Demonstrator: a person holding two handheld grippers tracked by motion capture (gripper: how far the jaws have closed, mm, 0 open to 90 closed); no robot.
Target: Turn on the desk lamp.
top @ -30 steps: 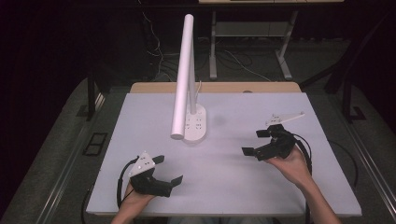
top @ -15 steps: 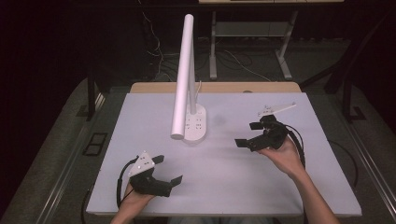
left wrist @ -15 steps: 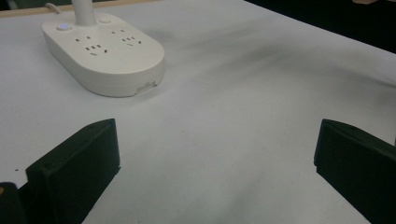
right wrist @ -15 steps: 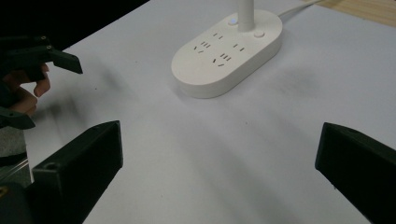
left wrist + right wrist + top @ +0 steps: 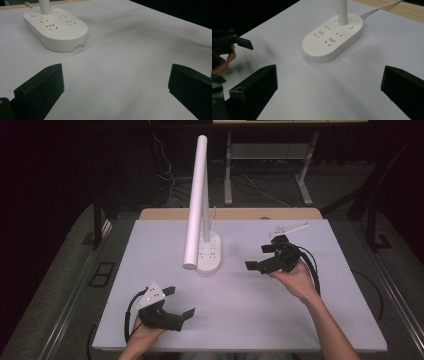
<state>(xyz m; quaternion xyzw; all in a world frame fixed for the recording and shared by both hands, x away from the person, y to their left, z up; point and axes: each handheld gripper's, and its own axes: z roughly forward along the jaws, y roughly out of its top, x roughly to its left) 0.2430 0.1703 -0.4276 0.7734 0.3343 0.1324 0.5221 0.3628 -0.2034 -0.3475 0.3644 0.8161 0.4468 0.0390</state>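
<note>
No text, label, brand, number or sign can be read anywhere. The white oval plastic lamp base (image 5: 333, 37) carries socket slots and two round buttons on its top, but no lettering shows there in either gripper view. The white tabletop (image 5: 240, 305) is plain and unmarked.

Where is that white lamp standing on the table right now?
In the high view, the lamp stands near the middle of the white table, toward its far edge, with the left gripper nearer the person and the right gripper off to its right.
</note>
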